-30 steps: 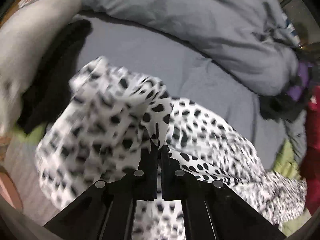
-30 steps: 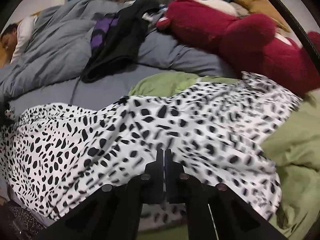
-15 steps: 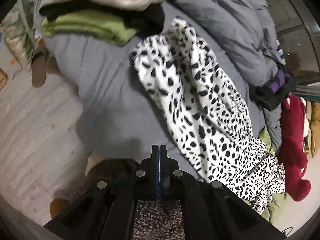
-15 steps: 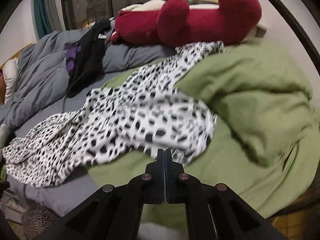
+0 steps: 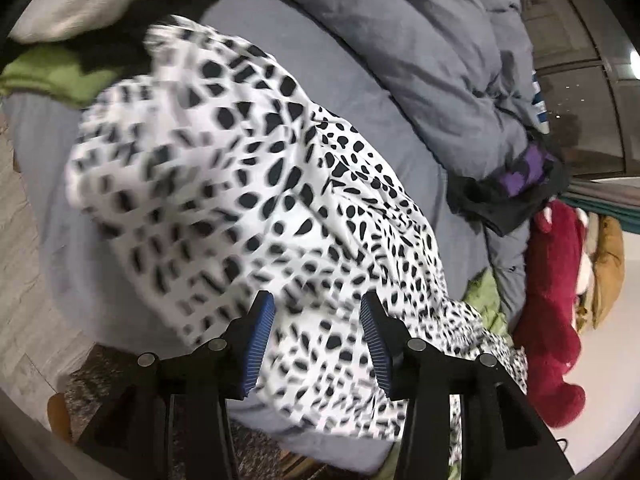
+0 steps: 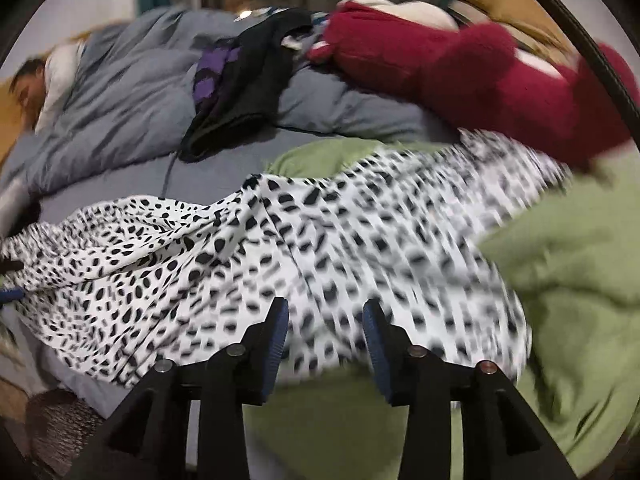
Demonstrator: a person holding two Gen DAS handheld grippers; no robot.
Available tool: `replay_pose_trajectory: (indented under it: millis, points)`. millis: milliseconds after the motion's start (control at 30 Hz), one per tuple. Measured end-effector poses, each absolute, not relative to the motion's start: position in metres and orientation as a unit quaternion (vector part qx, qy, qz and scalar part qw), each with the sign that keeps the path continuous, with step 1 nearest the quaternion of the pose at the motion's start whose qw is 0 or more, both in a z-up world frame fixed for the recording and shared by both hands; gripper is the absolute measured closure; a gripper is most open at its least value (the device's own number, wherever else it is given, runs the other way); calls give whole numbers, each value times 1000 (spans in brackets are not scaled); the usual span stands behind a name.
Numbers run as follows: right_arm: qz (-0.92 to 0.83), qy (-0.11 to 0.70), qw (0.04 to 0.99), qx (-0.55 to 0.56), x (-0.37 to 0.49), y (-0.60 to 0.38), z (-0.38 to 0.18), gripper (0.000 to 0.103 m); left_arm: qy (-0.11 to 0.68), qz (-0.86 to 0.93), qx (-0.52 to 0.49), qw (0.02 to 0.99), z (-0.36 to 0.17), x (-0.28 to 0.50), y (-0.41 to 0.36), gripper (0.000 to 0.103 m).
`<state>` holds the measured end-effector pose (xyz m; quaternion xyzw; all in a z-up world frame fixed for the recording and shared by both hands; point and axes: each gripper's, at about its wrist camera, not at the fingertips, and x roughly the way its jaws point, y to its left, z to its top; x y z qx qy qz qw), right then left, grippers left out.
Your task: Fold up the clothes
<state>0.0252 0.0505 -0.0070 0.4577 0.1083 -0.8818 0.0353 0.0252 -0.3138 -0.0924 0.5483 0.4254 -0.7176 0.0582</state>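
across a wide bed sheet (image 5: 168, 8) of smooth grey cotton, with a puffy, creased grey duvet (image 5: 432, 52) heaped along its far side. atop sheet and a soft green blanket (image 6: 580, 264): spotted garment (image 5: 256, 184), thin white fabric with black blotches, rumpled and spread long, one end draped over the blanket, much of it blurred. against the duvet, a plush red stuffed toy (image 6: 480, 72), fuzzy and rounded, with pale patches. beside it, a limp black garment (image 6: 256, 76) with a purple patch, no lettering legible. near the far sheet edge, a stack of folded clothes (image 5: 64, 68), green under black under pale knit. under the duvet's end, a person lying down (image 6: 52, 80). left gripper (image 5: 318, 344) just sprung apart, ribbed blue pads (image 5: 258, 344) spread over the spotted cloth, pinching nothing. right gripper (image 6: 326, 344) likewise just released, blue pads (image 6: 278, 340) parted above the garment's blurred edge, nothing clamped.
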Motion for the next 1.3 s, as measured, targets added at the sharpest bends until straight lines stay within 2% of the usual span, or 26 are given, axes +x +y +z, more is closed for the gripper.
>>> replay_pose_trajectory:
  millis: [67, 167, 233, 267, 300, 333, 367, 400, 433, 900, 1100, 1300]
  points:
    - [-873, 129, 41, 468, 8, 43, -15, 52, 420, -711, 558, 74, -102, 16, -313, 57]
    - [-859, 156, 49, 485, -18, 34, -29, 52, 425, -699, 569, 89, -121, 5, -312, 57]
    - [-854, 168, 52, 489, -29, 29, -38, 52, 427, -700, 565, 94, -128, 6, -314, 61]
    - [-852, 176, 53, 490, -35, 27, -43, 54, 426, -702, 562, 98, -131, 7, -315, 72]
    - [-849, 189, 47, 491, -41, 24, -50, 56, 420, -712, 554, 102, -129, 10, -316, 87]
    - [-848, 197, 38, 490, -46, 23, -55, 66, 413, -721, 546, 106, -128, 13, -317, 93]
    - [-851, 194, 26, 487, -49, 26, -56, 85, 406, -731, 538, 109, -126, 16, -318, 100]
    - [-857, 186, 10, 481, -51, 31, -57, 97, 399, -746, 522, 111, -121, 20, -317, 102]
    - [-862, 175, 2, 475, -51, 36, -55, 101, 391, -760, 506, 113, -116, 23, -317, 103]
    - [-917, 81, -65, 384, 52, 123, 40, 101, 426, -778, 456, 74, -76, 101, -333, 103]
    - [-916, 30, -86, 390, 116, 167, 43, 101, 438, -777, 447, 64, -72, 157, -351, 103]
    - [-913, -12, -85, 399, 192, 193, 33, 101, 439, -790, 426, 32, -51, 249, -368, 103]
